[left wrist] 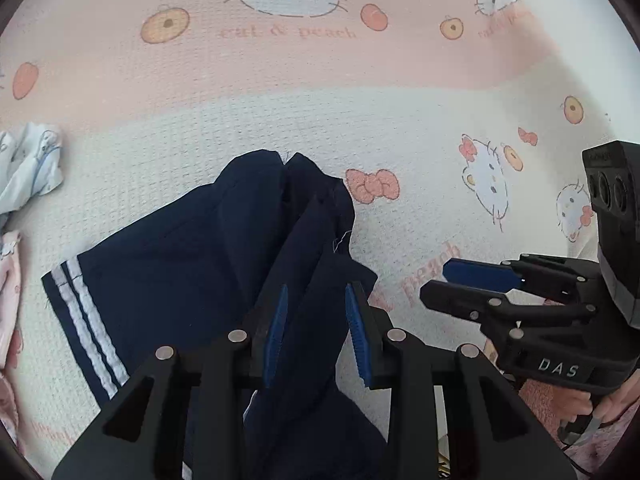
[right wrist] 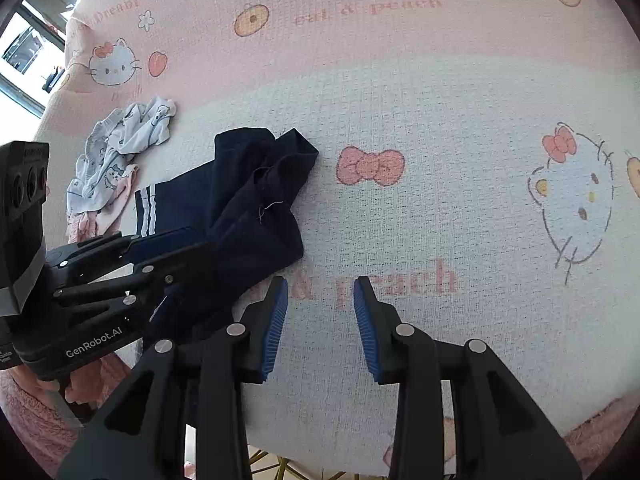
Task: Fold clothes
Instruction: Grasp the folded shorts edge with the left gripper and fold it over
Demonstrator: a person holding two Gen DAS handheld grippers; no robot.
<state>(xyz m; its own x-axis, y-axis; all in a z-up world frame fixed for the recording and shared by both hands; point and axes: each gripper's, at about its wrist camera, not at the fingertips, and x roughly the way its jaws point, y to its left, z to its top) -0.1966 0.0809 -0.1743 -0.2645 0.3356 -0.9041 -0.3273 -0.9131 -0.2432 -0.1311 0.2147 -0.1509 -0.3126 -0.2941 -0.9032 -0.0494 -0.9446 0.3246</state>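
A navy garment [left wrist: 180, 264] with two white stripes [left wrist: 84, 320] along one edge lies crumpled on the pink and white cat-print blanket [left wrist: 320, 80]. My left gripper [left wrist: 317, 286] hangs right over it, pointing steeply down. Its blue pads [left wrist: 276, 332] stand apart with both faces bare, and navy cloth shows in the gap between them. In the right wrist view the garment [right wrist: 248, 184] is left of centre, with the left gripper [right wrist: 200, 246] over its near part. My right gripper [right wrist: 320, 284] is open over bare blanket to the right of the garment, holding nothing. It also shows from the side [left wrist: 434, 280].
A light blue printed garment [right wrist: 120, 148] and a pink one [right wrist: 104, 216] lie bunched at the blanket's left side. A window [right wrist: 24, 52] is at the far left. The blanket's near edge [right wrist: 400, 468] runs along the bottom. Hands in fluffy pink sleeves [right wrist: 24, 412] hold the grippers.
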